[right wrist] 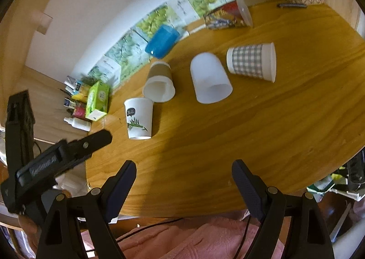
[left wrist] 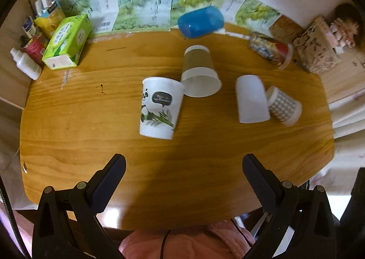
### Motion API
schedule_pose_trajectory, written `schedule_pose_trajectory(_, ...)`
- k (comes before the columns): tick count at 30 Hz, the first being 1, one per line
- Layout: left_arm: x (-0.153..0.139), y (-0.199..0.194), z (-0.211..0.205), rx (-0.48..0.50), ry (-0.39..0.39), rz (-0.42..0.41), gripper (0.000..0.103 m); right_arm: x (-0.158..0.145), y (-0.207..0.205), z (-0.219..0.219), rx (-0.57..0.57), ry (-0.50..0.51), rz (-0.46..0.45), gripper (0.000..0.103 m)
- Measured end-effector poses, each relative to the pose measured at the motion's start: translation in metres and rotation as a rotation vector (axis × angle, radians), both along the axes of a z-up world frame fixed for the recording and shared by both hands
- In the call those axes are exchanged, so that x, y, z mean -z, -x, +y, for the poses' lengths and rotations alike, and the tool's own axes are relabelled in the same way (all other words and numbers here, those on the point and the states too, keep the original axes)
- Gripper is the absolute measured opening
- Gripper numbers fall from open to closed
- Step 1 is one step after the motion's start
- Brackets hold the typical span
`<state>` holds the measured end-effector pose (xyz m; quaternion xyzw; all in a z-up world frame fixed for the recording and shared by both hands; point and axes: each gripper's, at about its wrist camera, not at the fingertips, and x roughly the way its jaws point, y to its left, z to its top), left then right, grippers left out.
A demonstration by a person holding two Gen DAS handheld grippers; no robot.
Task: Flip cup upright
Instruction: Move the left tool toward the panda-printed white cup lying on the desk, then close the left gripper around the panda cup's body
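Left wrist view: we see the left tongs (left wrist: 183, 163) spread wide and empty above the worktop (left wrist: 68, 133). The panda cup (left wrist: 160, 108) stands upright just ahead, mouth up, touching the brown-sleeved cup (left wrist: 200, 71), which lies on its side, mouth toward us.

Right wrist view: our right tongs (right wrist: 184, 168) also gape wide, gripping nothing. The translucent cup (right wrist: 209, 77) and the checked cup (right wrist: 252, 61) lie on their sides.

Panda cup (left wrist: 160, 108) upright, seemingly touching the sleeved cup (left wrist: 200, 71) behind.
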<state>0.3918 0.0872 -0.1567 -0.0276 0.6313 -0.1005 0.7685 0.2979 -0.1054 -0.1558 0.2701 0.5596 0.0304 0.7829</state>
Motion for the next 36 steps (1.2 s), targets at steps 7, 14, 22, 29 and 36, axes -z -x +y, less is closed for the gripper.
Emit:
schedule_pose_trajectory(7, 0.033, -0.037, 0.001, 0.023, -0.051, 0.083, 0.102, 0.022, -0.017, 0.015, -0.024, 0.009, 0.109, 0.086)
schedule_pose_trajectory(14, 0.06, -0.06, -0.002, 0.035, -0.08, 0.168, 0.099, 0.04, -0.033, 0.028, -0.052, 0.047, 0.169, 0.086)
schedule_pose_trajectory(22, 0.081, -0.082, 0.003, 0.003, -0.105, 0.223, 0.093, 0.064, -0.055, 0.051, -0.122, 0.062, 0.176, 0.086)
schedule_pose_trajectory(29, 0.095, -0.095, 0.016, -0.037, -0.065, 0.288, 0.083, 0.079, -0.062, 0.064, -0.16, 0.033, 0.154, 0.086)
schedule_pose_trajectory(36, 0.099, -0.097, 0.021, -0.051, -0.069, 0.314, 0.069, 0.085, -0.06, 0.059, -0.147, -0.022, 0.134, 0.086)
